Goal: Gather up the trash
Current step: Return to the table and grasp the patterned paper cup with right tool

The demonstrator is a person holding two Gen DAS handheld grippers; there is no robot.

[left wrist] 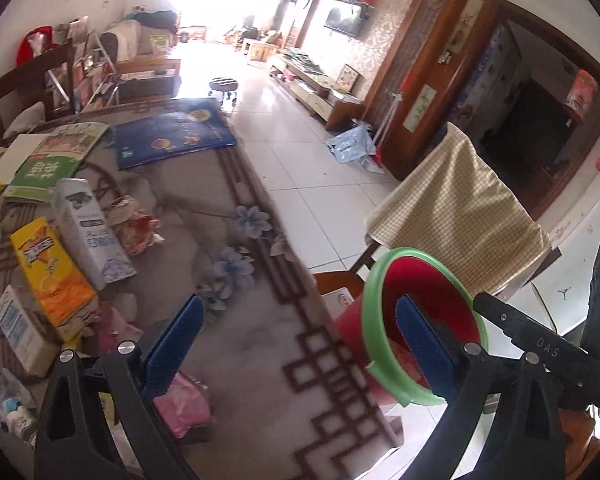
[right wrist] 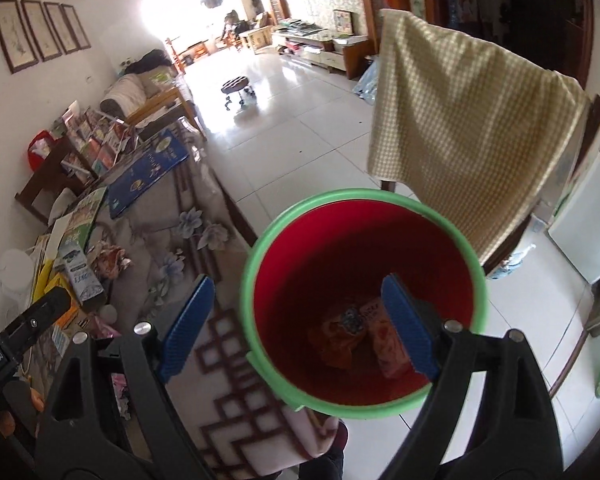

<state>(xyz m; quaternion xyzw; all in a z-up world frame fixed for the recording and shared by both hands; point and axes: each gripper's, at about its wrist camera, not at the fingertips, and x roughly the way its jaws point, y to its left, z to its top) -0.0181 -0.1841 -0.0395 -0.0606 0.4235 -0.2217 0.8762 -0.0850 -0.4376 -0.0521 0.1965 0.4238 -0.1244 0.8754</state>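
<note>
- Left wrist view: the left gripper [left wrist: 298, 344] has its jaws wide apart with nothing between them; one blue ribbed pad shows at lower centre-left, the other at lower right, in front of the bin's mouth.
- The red bin [left wrist: 424, 320], round, smooth plastic with a pale green rim, sits at the lower right of the frame, just off the bench [left wrist: 236, 320] edge, probably placed there so litter can go straight in.
- Trash lies at the left of the frame on the bench's patterned cloth: a white carton [left wrist: 92, 232] lying flat, a yellow carton [left wrist: 52, 276] beside it, a crumpled wrapper [left wrist: 134, 222] just right of the white one, and a pink packet [left wrist: 184, 404] near the lower left pad.
- A checked cloth [left wrist: 456, 200] hangs over a chair back at the right of the frame, beyond the bin.
- Right wrist view: the right gripper [right wrist: 298, 332] also has its jaws apart and empty; its right pad hangs over the bin's opening, the left pad over the bench.
- The red bin [right wrist: 320, 248] fills the lower centre, seen from above; at its bottom lie orange wrappers [right wrist: 340, 340], crinkled and soft-looking, so some trash seems already collected.
- The white carton [right wrist: 78, 272] and crumpled wrapper [right wrist: 110, 260] show at the left of the frame, well apart from this gripper; the bench pieces look yet to be picked up.
</note>
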